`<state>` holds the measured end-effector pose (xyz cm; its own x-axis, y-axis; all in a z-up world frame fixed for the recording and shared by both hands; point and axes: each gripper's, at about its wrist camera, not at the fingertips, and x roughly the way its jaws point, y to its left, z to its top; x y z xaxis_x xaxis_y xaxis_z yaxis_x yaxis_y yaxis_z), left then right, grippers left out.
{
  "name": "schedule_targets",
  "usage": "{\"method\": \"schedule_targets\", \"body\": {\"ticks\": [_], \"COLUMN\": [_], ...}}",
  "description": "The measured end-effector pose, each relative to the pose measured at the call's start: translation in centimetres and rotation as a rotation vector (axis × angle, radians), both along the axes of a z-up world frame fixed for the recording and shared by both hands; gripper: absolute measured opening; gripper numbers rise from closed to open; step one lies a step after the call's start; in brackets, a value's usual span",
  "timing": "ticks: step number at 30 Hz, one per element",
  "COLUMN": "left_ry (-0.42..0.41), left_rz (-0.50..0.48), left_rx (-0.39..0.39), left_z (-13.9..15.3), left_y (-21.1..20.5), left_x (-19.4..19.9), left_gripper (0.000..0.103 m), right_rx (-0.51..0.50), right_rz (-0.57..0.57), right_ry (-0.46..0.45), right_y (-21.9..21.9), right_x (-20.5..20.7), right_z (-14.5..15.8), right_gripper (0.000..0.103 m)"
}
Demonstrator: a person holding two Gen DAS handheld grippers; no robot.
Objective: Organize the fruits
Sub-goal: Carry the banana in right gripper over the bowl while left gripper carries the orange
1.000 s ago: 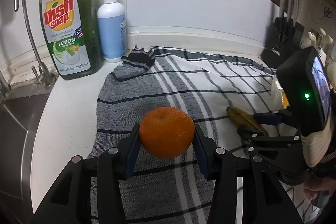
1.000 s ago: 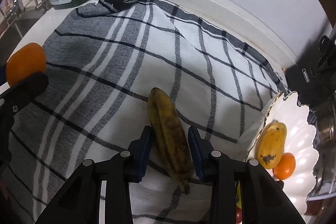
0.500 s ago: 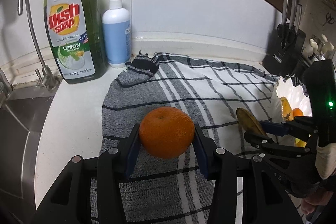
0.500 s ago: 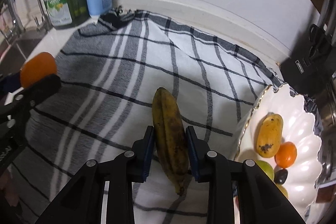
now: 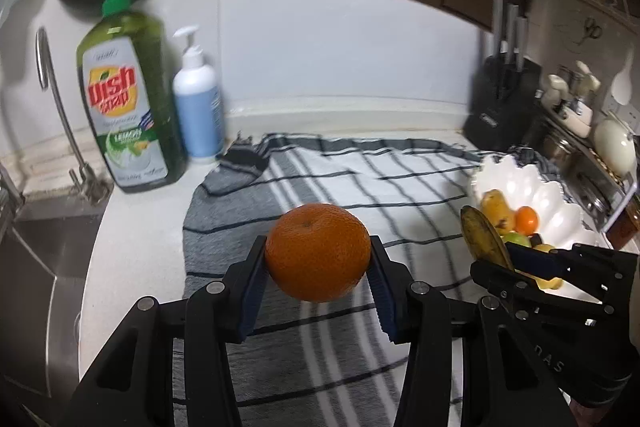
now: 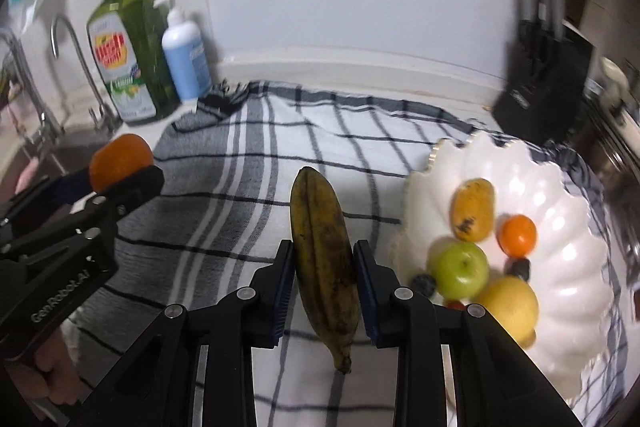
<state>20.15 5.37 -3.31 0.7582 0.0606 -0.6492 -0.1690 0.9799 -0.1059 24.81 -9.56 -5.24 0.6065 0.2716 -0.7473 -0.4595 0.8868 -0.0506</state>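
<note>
My left gripper [image 5: 318, 259] is shut on an orange [image 5: 318, 253], held above the checked cloth [image 5: 360, 179]. In the right wrist view the same orange [image 6: 120, 161] shows at the left, in the left gripper [image 6: 120, 183]. A dark, overripe banana [image 6: 324, 263] hangs clear of the cloth, with my right gripper [image 6: 324, 277] shut on its middle. From the left wrist view the banana [image 5: 482, 237] and right gripper [image 5: 512, 259] sit at the right, in front of the white scalloped bowl [image 5: 532, 183]. The bowl [image 6: 560, 227] holds a mango [image 6: 472, 209], a small orange [image 6: 518, 235], a green apple [image 6: 460, 269] and a lemon [image 6: 510, 305].
Against the back wall stand a green dish soap bottle [image 5: 124, 107] and a white-and-blue pump bottle [image 5: 198, 111]. A tap [image 5: 60, 107] and sink [image 5: 36, 267] lie at the left. A black knife block [image 5: 506, 99] stands at the back right, beside a cluttered rack [image 5: 580, 147].
Both grippers have risen with their fruit. The right gripper lifted the banana off the cloth and carried it toward the bowl, which now shows more fully.
</note>
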Motion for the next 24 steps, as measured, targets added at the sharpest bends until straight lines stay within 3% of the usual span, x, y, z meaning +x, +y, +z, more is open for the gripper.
{"method": "schedule_targets", "body": {"ticks": [8, 24], "left_ry": [-0.046, -0.105], "left_rz": [-0.108, -0.325], "left_rx": [0.020, 0.035], "left_z": [2.4, 4.6], "left_y": [-4.5, -12.9], "left_x": [-0.7, 0.5], "left_gripper": [0.047, 0.047], "right_rx": [0.104, 0.154], "right_rz": [-0.130, -0.349], "right_ry": [-0.075, -0.170], "right_y": [-4.9, -13.8], "right_x": [-3.3, -5.8], "right_z": [2.7, 5.1], "right_gripper": [0.031, 0.031]}}
